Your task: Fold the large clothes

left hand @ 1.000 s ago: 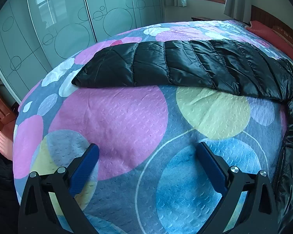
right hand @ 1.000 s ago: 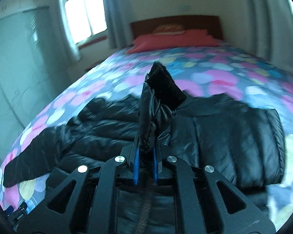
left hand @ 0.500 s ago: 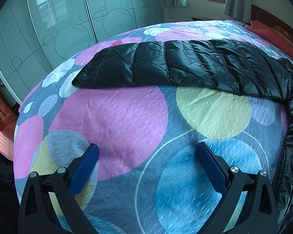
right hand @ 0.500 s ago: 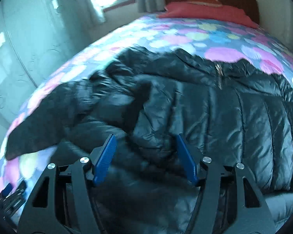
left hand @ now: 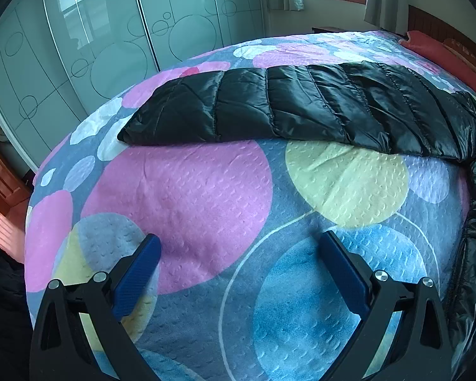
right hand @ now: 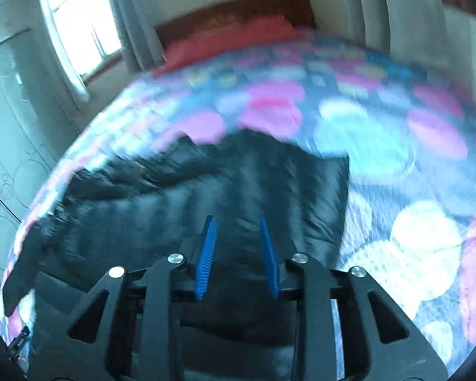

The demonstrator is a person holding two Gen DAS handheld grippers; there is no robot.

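Meanwhile the left claw (left hand: 236,250) gapes empty above the circle-patterned bedspread (left hand: 190,197); the right claw (right hand: 238,227), empty, is closing over the black quilted puffer jacket (right hand: 161,209).

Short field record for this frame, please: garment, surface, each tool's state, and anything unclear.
garment: black puffer jacket, sleeve stretched flat across the bed
surface: bedspread with coloured circles
left tool: open, over bare bedspread, holding nothing
right tool: over the jacket body, jaws closing, nothing visibly clamped
unclear: right wrist view is motion-blurred

Left tongs (left hand: 238,247) gape empty over the bedspread (left hand: 187,190), near the jacket sleeve (left hand: 269,104).
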